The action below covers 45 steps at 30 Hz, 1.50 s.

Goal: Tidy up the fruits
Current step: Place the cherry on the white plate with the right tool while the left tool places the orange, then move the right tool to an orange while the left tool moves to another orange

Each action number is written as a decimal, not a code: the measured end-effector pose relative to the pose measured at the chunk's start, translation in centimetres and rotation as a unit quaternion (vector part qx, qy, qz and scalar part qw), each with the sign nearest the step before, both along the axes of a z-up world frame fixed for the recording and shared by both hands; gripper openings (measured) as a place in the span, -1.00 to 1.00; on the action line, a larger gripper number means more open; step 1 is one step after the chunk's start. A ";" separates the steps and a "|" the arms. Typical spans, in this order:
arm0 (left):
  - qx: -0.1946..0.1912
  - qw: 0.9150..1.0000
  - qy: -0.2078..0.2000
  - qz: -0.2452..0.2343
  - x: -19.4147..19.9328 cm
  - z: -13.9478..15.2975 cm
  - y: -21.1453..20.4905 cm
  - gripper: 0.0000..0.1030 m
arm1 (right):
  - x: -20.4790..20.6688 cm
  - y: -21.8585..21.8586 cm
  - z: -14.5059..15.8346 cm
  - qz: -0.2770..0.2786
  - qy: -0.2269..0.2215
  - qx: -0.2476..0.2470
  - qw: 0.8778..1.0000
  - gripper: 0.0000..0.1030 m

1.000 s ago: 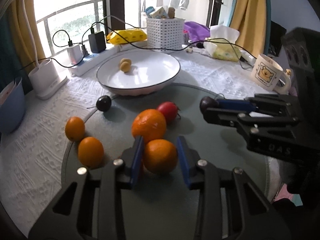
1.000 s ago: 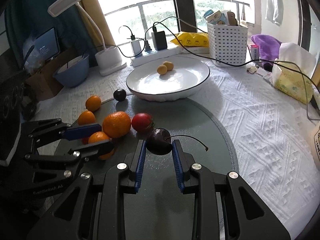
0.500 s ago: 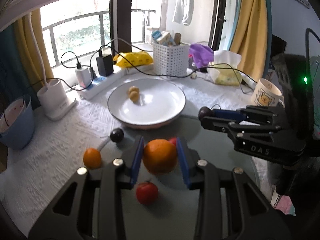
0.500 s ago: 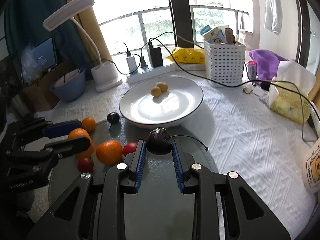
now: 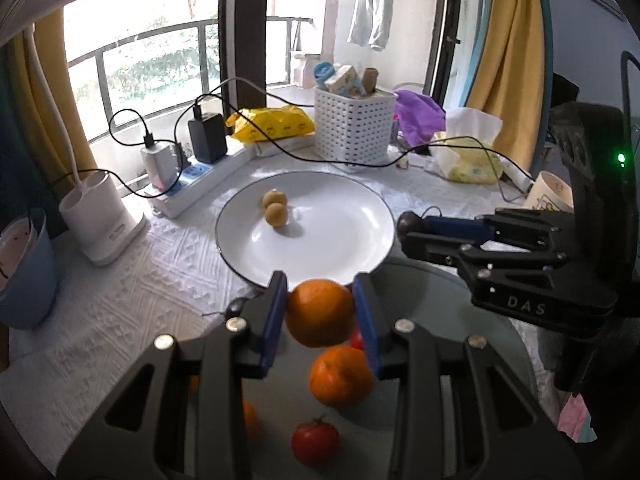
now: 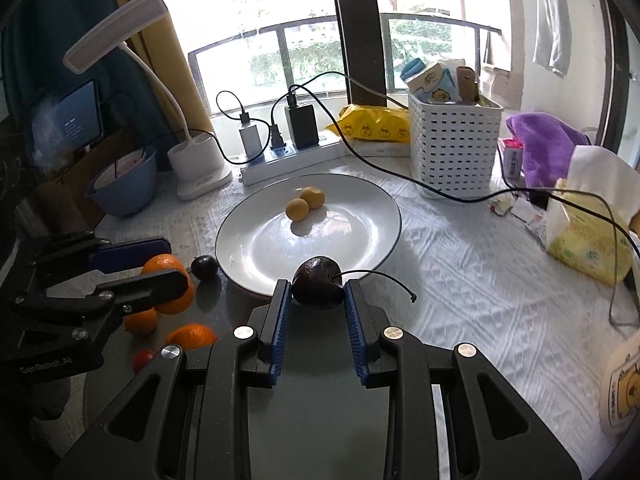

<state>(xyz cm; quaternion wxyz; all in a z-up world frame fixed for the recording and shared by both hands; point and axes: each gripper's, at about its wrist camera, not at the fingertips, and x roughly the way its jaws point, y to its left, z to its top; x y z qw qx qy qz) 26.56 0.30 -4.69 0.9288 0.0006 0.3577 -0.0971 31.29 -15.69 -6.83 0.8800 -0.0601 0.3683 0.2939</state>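
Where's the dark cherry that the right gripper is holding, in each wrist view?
Left wrist: the cherry sits right of centre, at the tip of the right gripper, beside the plate's right rim.
Right wrist: the cherry is at centre, between the blue pads, stem pointing right.
Shared landmark: the white plate.

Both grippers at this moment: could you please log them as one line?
left gripper: shut on orange | right gripper: shut on cherry | both near plate

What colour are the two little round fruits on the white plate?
The two small round fruits are yellow, clearest in the right wrist view.
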 end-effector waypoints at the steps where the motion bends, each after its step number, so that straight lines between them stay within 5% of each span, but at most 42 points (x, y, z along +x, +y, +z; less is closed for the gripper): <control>1: -0.001 1.000 0.002 0.001 0.3 -0.1 0.1 -0.32 | 0.2 0.1 0.0 0.001 0.000 -0.001 1.000 -0.43; 21: -0.007 1.000 0.008 0.016 4.9 -1.2 1.9 -0.31 | 3.7 0.6 -0.9 -0.021 0.018 0.001 1.000 -0.43; 29: -0.015 1.000 0.014 0.011 5.4 -1.2 2.1 -0.30 | 3.3 0.3 -0.7 -0.026 0.017 0.002 0.999 -0.43; 32: -0.017 1.000 0.010 0.013 5.3 -0.9 2.3 -0.05 | 3.1 0.2 -0.5 -0.027 0.014 0.001 1.000 -0.43; 45: -0.019 1.000 -0.007 0.021 2.9 0.4 3.0 -0.05 | 1.2 0.5 0.6 -0.023 0.004 0.001 1.000 -0.43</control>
